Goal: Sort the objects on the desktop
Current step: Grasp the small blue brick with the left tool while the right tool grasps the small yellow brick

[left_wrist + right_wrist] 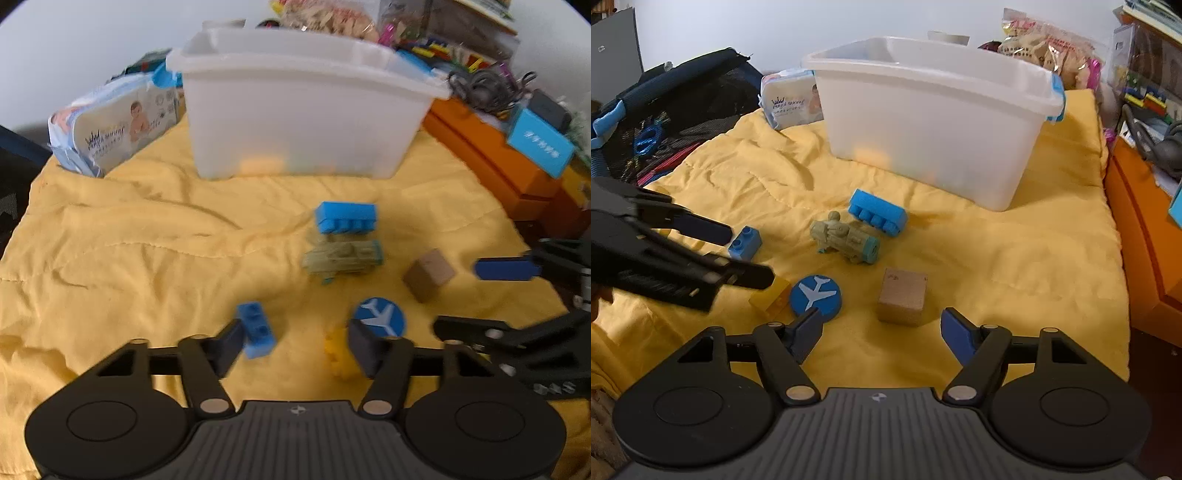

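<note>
While both stand wide open and empty, the left hand-held gripper [295,341] hovers beside a yellow brick [772,295], and the right hand-held gripper [881,332] faces the wooden cube [903,297]. Beyond lie a plane disc [815,294], toy train [846,238], bare yellow cloth [1015,258] rightward, then the white bin [934,122].

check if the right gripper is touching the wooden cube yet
Apart. In the right wrist view the right gripper is open, and yellow cloth shows between each finger and the wooden cube, which sits just ahead of the fingertips.
</note>
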The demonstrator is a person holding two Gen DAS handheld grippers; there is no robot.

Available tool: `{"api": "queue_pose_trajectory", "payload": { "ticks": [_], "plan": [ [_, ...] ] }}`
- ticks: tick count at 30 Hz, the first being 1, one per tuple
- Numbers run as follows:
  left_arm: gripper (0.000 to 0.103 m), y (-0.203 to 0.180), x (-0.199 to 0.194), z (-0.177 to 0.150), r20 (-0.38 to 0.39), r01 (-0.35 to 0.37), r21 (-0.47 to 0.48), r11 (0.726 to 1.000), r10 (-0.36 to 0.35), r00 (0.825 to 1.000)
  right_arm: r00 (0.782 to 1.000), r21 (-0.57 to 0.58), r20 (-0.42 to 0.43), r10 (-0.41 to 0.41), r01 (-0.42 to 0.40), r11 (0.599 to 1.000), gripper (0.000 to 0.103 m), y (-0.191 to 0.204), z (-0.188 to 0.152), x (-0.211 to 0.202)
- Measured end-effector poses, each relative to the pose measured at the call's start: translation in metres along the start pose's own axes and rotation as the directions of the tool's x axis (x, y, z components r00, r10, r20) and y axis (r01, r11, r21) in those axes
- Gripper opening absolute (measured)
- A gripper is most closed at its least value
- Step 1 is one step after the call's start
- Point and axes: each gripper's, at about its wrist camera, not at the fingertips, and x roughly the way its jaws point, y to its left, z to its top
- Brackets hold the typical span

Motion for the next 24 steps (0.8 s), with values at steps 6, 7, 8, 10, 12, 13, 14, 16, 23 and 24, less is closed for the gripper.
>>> {"api": "queue_pose_trajectory", "payload": {
  "ticks": [6, 7, 8, 10, 12, 13, 14, 16, 23, 24],
  "plan": [
    [0.031, 0.019, 0.01, 0.002, -0.019, 0.011, -0.03, 0.999, -0.012, 1.0, 0.999, -0.012, 0.019, 0.042, -0.042, 0.999, 0.069, 0.011, -0.002, -0.011],
    [0.02, 0.024, 0.011, 0.002, -0.028, 0.032, -0.041, 0.999, -0.033, 0.999, 0.999, -0.019, 0.015, 0.052, -0.052, 0.998, 0.067, 0.014, -0.002, -0.01],
    [0.019, 0.027, 0.01, 0.002, -0.028, 0.053, -0.054, 0.997, -0.055, 0.998, 0.998, -0.023, 0.012, 0.06, -0.06, 0.998, 0.064, 0.018, -0.001, -0.01],
    [0.018, 0.033, 0.006, 0.0, -0.037, 0.086, -0.057, 0.995, -0.088, 0.995, 0.996, -0.025, 0.001, 0.087, -0.086, 0.996, 0.062, 0.024, 0.001, -0.008],
    [0.018, 0.037, -0.001, -0.003, -0.034, 0.088, -0.056, 0.995, -0.09, 0.995, 0.994, -0.035, 0.001, 0.113, -0.113, 0.993, 0.061, 0.032, 0.004, -0.006],
    [0.018, 0.04, -0.005, -0.004, -0.029, 0.083, -0.057, 0.995, -0.085, 0.996, 0.992, -0.042, 0.002, 0.127, -0.127, 0.991, 0.059, 0.037, 0.006, -0.005],
    [0.018, 0.042, -0.01, -0.005, -0.023, 0.071, -0.046, 0.996, -0.072, 0.997, 0.99, -0.054, 0.002, 0.141, -0.141, 0.989, 0.052, 0.042, 0.008, -0.003],
    [0.018, 0.044, -0.02, -0.007, -0.012, 0.026, 0.004, 1.0, -0.026, 1.0, 0.989, -0.101, 0.002, 0.15, -0.149, 0.984, 0.041, 0.057, 0.011, 0.0],
    [0.018, 0.055, -0.024, -0.015, -0.029, 0.035, 0.043, 0.998, -0.033, 0.999, 0.998, -0.211, -0.04, 0.038, -0.045, 0.976, 0.021, 0.097, 0.015, 0.023],
    [0.018, 0.056, -0.023, -0.016, -0.035, 0.043, 0.047, 0.998, -0.041, 0.999, 0.999, -0.212, -0.048, 0.02, -0.029, 0.977, 0.021, 0.099, 0.015, 0.027]
  ]
}}
